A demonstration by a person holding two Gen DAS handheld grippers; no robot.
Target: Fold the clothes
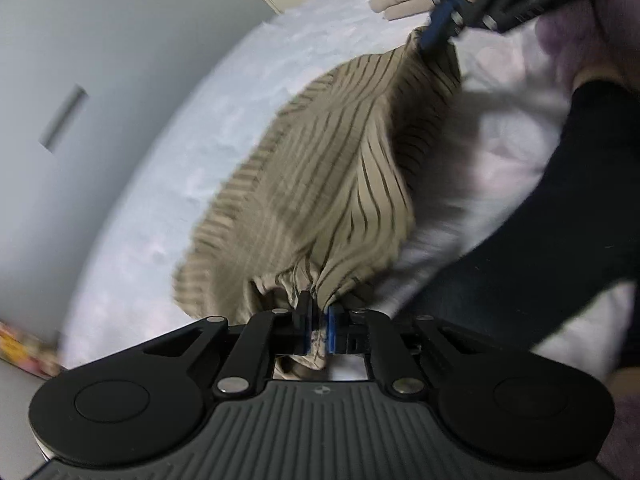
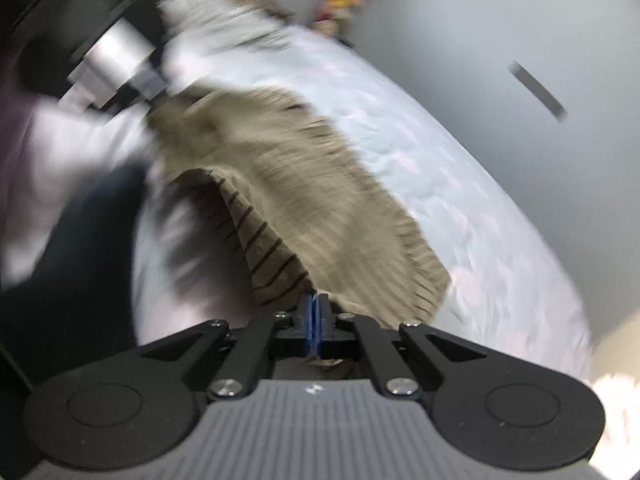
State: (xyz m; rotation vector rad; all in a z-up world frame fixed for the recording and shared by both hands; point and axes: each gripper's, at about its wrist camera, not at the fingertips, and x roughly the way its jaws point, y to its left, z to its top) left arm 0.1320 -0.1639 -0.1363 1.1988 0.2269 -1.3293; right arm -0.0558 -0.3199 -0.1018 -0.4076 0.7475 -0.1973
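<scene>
Two tools clamped on striped garment (image 1: 320,168) | left tool (image 1: 319,326) pinches bunched edge, right tool (image 2: 315,322) pinches far corner | garment draped above bed (image 1: 168,184), partly lifted | step: raise and spread | next: pull taut, lay flat.

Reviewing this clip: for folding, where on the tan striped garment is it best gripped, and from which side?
At two far-apart edge points, probably, as here: the left gripper and right gripper are each shut on a bunched edge of the striped garment. Coming from the person's side of the bed leaves the cloth spread between them.
</scene>
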